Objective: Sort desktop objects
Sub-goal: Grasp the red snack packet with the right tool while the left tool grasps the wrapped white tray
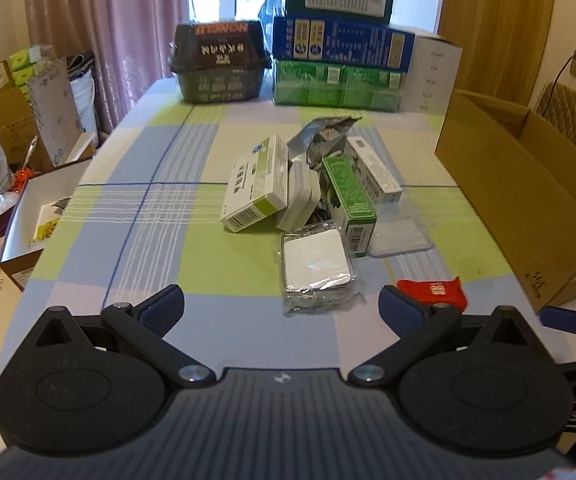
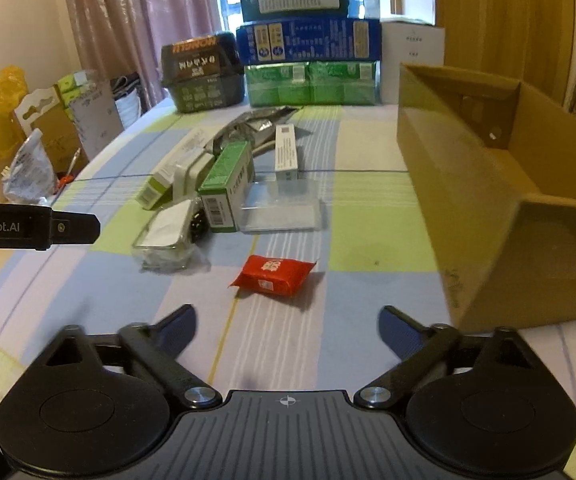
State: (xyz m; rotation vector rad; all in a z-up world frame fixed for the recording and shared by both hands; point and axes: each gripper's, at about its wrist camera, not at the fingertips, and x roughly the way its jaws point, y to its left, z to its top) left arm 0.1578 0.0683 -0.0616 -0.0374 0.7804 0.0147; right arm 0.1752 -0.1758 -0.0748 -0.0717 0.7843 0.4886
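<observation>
Two handheld grippers hover over a plaid tablecloth (image 1: pixel 136 216) as the sorting of a small heap of desk clutter waits to begin. The left gripper (image 1: pixel 282 308) and the right gripper (image 2: pixel 288 330) both stand wide open and empty.

The heap sits mid-table: a green-and-white carton (image 1: pixel 254 186), a green box (image 1: pixel 350 204), a white slim box (image 1: pixel 374 170), a torn silver foil pouch (image 1: pixel 324 136), a clear plastic case (image 1: pixel 400 236) and a bagged white square pad (image 1: pixel 316 266). A red sachet (image 2: pixel 274 274) lies apart, nearest the right gripper, with an open cardboard box (image 2: pixel 488 184) standing just to the right, the likely destination.

The risks look plain enough. The boxes lean on one another, so pulling one could topple its neighbours. The crinkled bag and the clear case may slip from the pads. The sachet is flat and could be pushed along the cloth rather than pinched.

The right wrist view shows the cardboard box's bare interior and the left gripper's finger (image 2: pixel 72 226) reaching in from the side. The left wrist view alone shows the carton's printed face and an open white box (image 1: pixel 32 216) off the table's left edge.
</observation>
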